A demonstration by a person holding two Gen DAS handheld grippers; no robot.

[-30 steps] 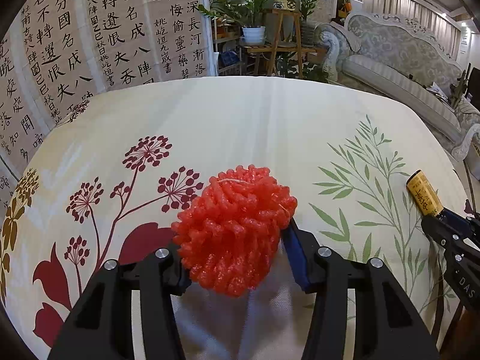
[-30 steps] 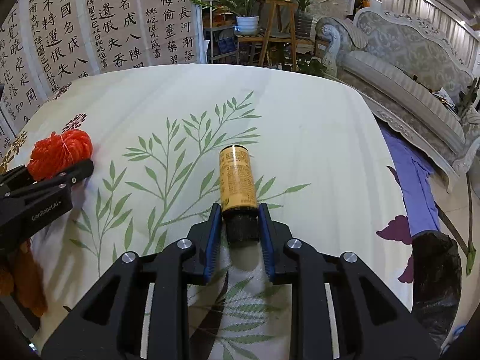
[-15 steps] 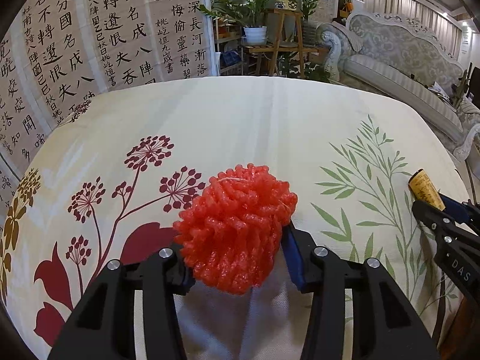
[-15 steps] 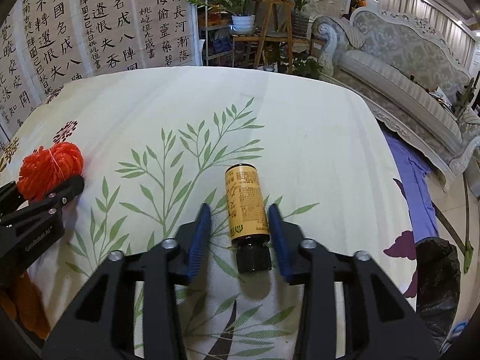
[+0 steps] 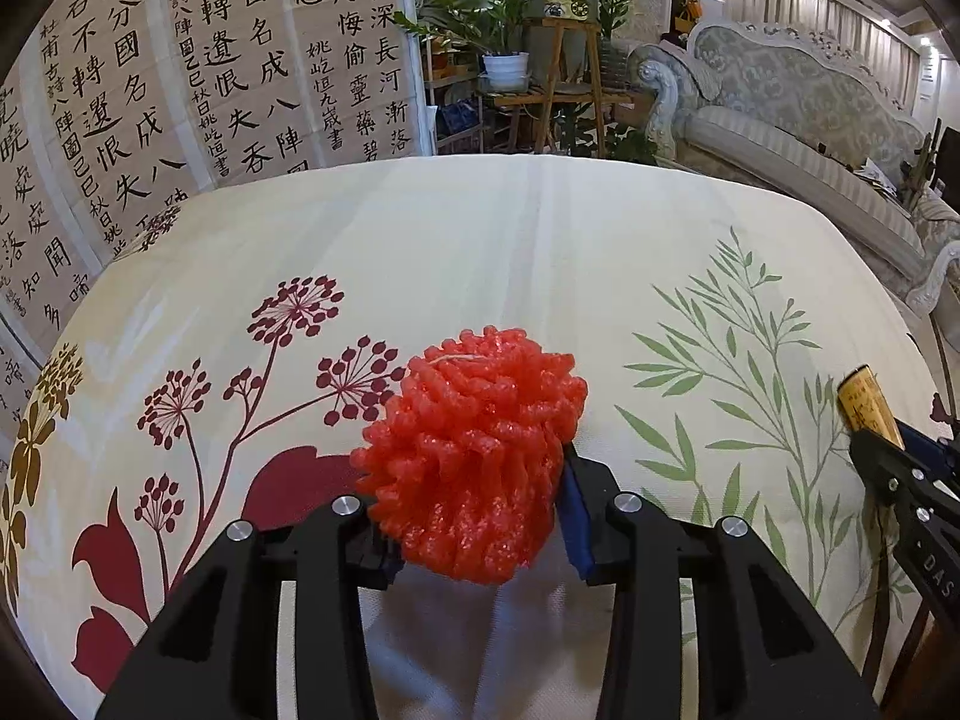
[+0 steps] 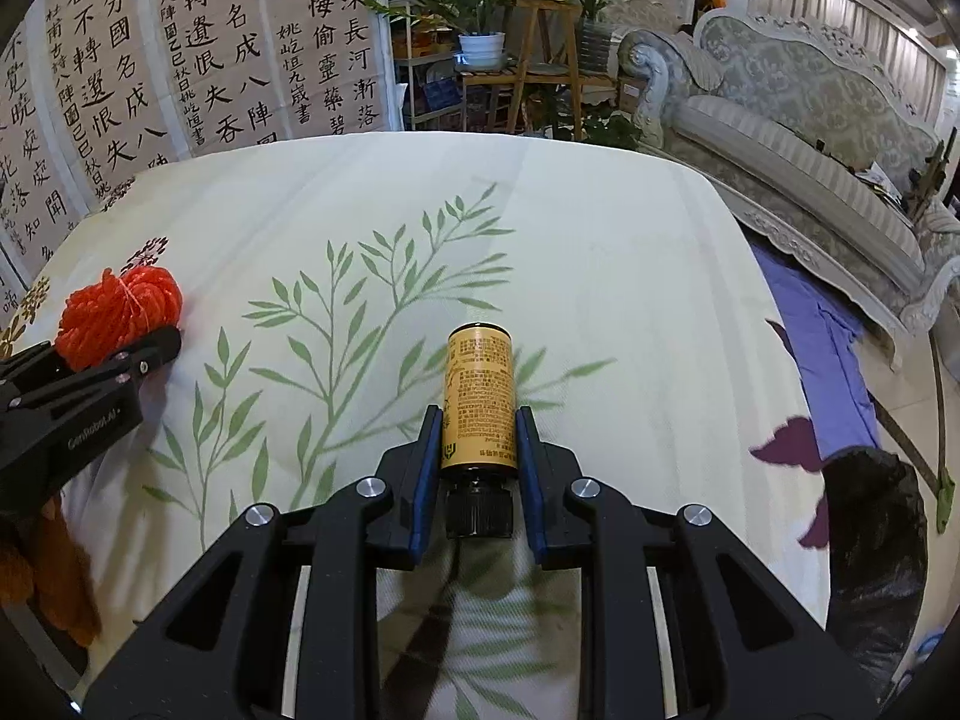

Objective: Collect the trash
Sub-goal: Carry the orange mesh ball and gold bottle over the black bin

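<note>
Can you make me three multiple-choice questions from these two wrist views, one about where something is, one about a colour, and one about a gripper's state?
1. Where is the black trash bag?
A. on the tablecloth
B. beside the table's right edge, lower than the tabletop
C. on the sofa

2. What colour is the foam net?
A. red
B. green
C. white

3. What is the right gripper doing?
A. open, holding nothing
B. shut on the foam net
C. shut on the small bottle

Answers:
1 B: the right wrist view shows it past the tablecloth's edge.
2 A: it is bright red between the left gripper's fingers.
3 C: both blue pads press the bottle's yellow label.
</note>
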